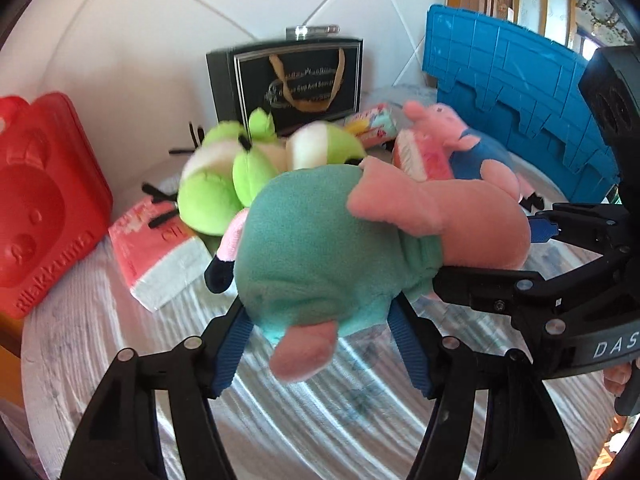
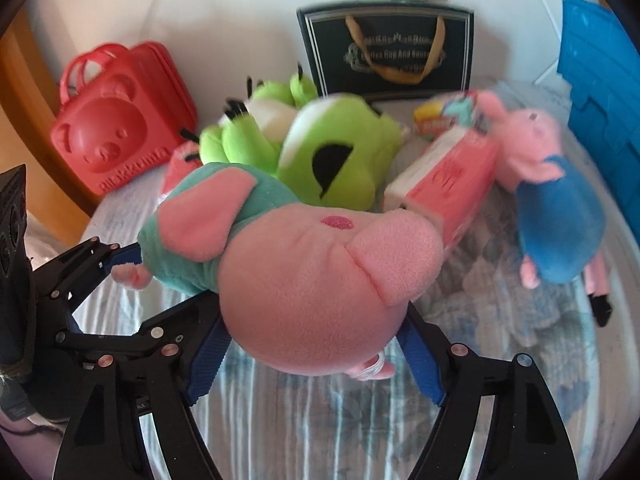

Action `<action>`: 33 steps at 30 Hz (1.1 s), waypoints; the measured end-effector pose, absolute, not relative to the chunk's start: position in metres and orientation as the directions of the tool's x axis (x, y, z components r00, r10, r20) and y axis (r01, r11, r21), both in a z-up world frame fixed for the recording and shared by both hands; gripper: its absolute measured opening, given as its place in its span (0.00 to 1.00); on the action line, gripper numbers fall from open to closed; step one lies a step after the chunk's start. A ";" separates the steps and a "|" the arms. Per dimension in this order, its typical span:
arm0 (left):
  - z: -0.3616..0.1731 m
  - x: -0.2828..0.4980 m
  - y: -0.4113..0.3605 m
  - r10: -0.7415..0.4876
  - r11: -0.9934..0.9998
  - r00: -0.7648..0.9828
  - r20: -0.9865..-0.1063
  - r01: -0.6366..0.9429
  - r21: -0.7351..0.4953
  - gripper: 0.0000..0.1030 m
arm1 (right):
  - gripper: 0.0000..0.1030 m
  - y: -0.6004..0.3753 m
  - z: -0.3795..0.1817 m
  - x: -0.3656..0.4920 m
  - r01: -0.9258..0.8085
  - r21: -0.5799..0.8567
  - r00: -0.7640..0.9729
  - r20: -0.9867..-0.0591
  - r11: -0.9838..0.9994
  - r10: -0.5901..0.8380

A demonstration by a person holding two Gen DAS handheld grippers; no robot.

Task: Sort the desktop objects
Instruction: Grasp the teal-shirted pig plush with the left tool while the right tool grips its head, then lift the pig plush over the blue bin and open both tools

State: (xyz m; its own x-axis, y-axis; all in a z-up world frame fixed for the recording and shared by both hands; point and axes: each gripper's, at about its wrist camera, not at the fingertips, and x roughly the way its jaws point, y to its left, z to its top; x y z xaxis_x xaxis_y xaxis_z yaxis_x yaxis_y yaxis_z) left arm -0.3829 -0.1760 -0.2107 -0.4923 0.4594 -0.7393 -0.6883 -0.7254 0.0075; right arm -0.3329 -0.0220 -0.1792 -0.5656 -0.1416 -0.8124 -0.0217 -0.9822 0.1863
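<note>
A plush pig in a teal dress (image 1: 312, 248) hangs just above the patterned tablecloth (image 1: 100, 360), held from both ends. My left gripper (image 1: 320, 320) is shut on its teal body, with a blue pad pressing each side. In the right wrist view, my right gripper (image 2: 316, 344) is shut on the pig's big pink head (image 2: 312, 292). Each gripper shows in the other's view: the right gripper (image 1: 500, 252) at the head, the left gripper (image 2: 156, 284) at the teal body (image 2: 224, 208). The pig hides the fingertips.
Behind lie a green plush (image 1: 224, 176), a pig plush in a blue dress (image 2: 556, 216), pink tissue packs (image 1: 156, 240) (image 2: 444, 176) and a colourful small pack (image 1: 372, 120). A red bear case (image 2: 116, 132), a black gift bag (image 2: 388, 48) and a blue crate (image 1: 520, 92) line the wall.
</note>
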 end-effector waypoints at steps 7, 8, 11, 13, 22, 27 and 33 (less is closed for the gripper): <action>-0.150 -0.352 -0.167 0.499 -0.719 -0.562 -0.659 -0.694 0.047 0.65 | 0.77 -0.013 -0.118 -0.303 -0.001 0.170 -0.651 -0.748 -0.985 -0.129; -0.141 -0.348 -0.164 0.505 -0.717 -0.568 -0.650 -0.695 0.051 0.65 | 0.77 -0.011 -0.107 -0.297 0.002 0.163 -0.664 -0.738 -0.987 -0.123; -0.115 -0.331 -0.156 0.520 -0.710 -0.588 -0.619 -0.700 0.068 0.65 | 0.77 0.000 -0.082 -0.282 0.006 0.156 -0.691 -0.714 -0.988 -0.117; -0.098 -0.321 -0.148 0.533 -0.704 -0.595 -0.601 -0.707 0.075 0.65 | 0.77 0.008 -0.065 -0.273 0.002 0.153 -0.707 -0.699 -0.988 -0.110; -0.036 -0.279 -0.086 0.596 -0.658 -0.610 -0.523 -0.744 0.117 0.65 | 0.77 0.061 0.001 -0.225 -0.036 0.111 -0.776 -0.630 -0.993 -0.042; -0.006 -0.256 -0.032 0.622 -0.648 -0.623 -0.475 -0.750 0.135 0.65 | 0.77 0.112 0.032 -0.205 -0.058 0.084 -0.812 -0.583 -0.995 -0.002; 0.039 -0.249 0.072 0.645 -0.644 -0.637 -0.422 -0.751 0.149 0.65 | 0.77 0.207 0.077 -0.201 -0.067 0.051 -0.847 -0.532 -0.996 0.029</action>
State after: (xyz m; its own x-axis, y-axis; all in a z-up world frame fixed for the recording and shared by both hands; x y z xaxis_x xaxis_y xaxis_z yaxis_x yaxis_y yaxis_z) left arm -0.2490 0.0720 0.0387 -0.6370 0.6449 -0.4224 -0.7507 -0.6436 0.1494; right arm -0.2010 0.2071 0.0771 -0.8465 0.0293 -0.5316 -0.0667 -0.9964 0.0513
